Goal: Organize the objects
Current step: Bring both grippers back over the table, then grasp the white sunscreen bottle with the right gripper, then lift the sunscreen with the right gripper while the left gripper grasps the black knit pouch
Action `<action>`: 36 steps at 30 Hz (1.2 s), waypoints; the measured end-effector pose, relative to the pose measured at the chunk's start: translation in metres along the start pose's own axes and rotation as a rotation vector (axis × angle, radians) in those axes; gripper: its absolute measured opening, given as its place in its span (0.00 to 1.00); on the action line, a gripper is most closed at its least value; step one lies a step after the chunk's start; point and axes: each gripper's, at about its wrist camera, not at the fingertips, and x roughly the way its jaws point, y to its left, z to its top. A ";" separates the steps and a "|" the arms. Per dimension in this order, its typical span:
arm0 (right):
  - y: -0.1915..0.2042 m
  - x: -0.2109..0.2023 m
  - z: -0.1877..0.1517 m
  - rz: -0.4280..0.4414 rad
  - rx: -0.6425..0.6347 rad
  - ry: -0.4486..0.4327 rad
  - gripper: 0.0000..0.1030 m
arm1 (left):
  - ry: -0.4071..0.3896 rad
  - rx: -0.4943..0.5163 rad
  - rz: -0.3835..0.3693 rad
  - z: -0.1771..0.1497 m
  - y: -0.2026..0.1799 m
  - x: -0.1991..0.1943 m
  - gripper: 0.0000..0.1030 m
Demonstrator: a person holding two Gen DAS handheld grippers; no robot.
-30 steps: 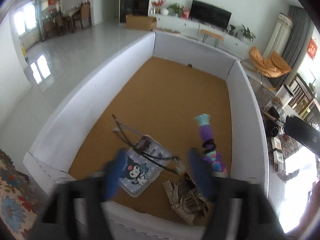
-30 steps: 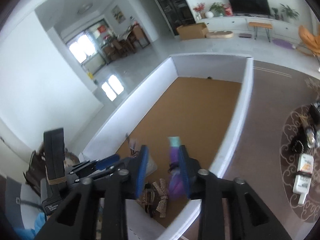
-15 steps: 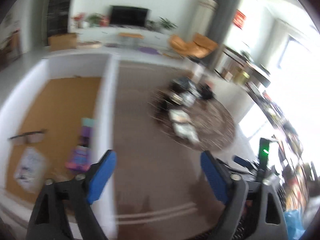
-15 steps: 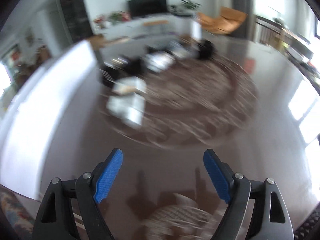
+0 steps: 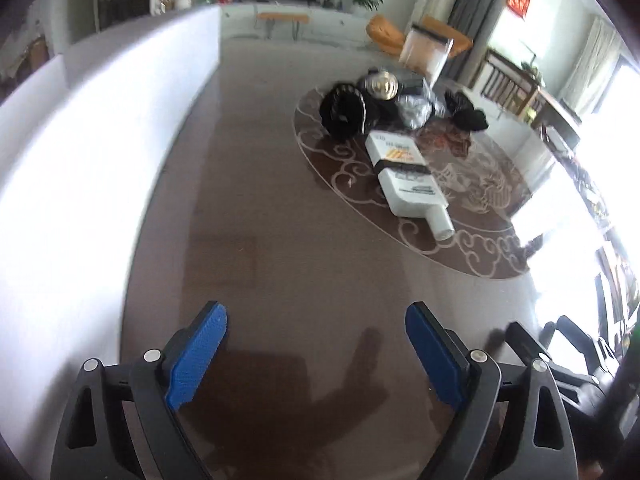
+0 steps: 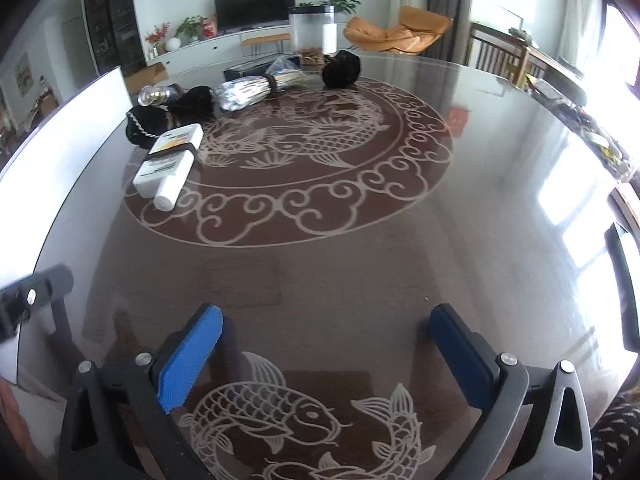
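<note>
Here, my left gripper [image 5: 316, 334] and right gripper [image 6: 326, 338] both hang over the dark glass table [image 6: 360, 272], jaws just spread wide with nothing between them. Ahead, a white bottle [image 6: 168, 162] lies on its side beside a black cap [image 6: 146, 124], a silver wrapped bundle [image 6: 248, 92] and a clear canister [image 6: 312, 34].

Glossy brown glass-smooth table [image 6: 360, 264] – white plastic bottle [image 6: 168, 164], ribbed blue pads [image 6: 188, 364]

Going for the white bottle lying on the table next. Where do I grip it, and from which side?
Grip the white bottle across its flat rectangular body, coming from above with a finger on each long edge. It lies flat, narrow neck toward you; the neck looks too slim and round. The right gripper is open and empty.
</note>
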 end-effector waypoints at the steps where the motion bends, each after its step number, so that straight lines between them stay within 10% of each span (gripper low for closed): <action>1: -0.002 -0.001 -0.001 -0.005 0.005 0.003 1.00 | -0.015 0.019 0.019 0.003 -0.002 0.003 0.92; 4: -0.008 -0.007 -0.006 -0.008 0.012 0.000 1.00 | -0.009 0.113 0.118 0.008 -0.008 0.022 1.00; 12: -0.016 -0.009 -0.008 0.024 -0.015 0.018 1.00 | -0.023 0.195 0.080 -0.014 -0.005 0.007 1.00; 18: 0.019 0.019 0.055 0.362 -0.004 0.092 1.00 | -0.032 0.185 0.083 -0.008 -0.002 0.003 1.00; 22: 0.073 0.052 0.105 0.406 -0.100 0.104 0.99 | -0.032 0.185 0.083 -0.007 -0.003 0.003 1.00; 26: 0.122 0.070 0.116 0.304 -0.295 0.082 0.91 | -0.032 0.185 0.083 -0.006 -0.003 0.004 1.00; 29: 0.124 0.064 0.113 0.245 -0.336 0.036 0.55 | -0.033 0.185 0.083 -0.006 -0.002 0.002 1.00; 36: 0.039 0.028 0.066 0.176 -0.245 -0.013 0.53 | -0.033 0.185 0.083 -0.006 -0.002 0.001 1.00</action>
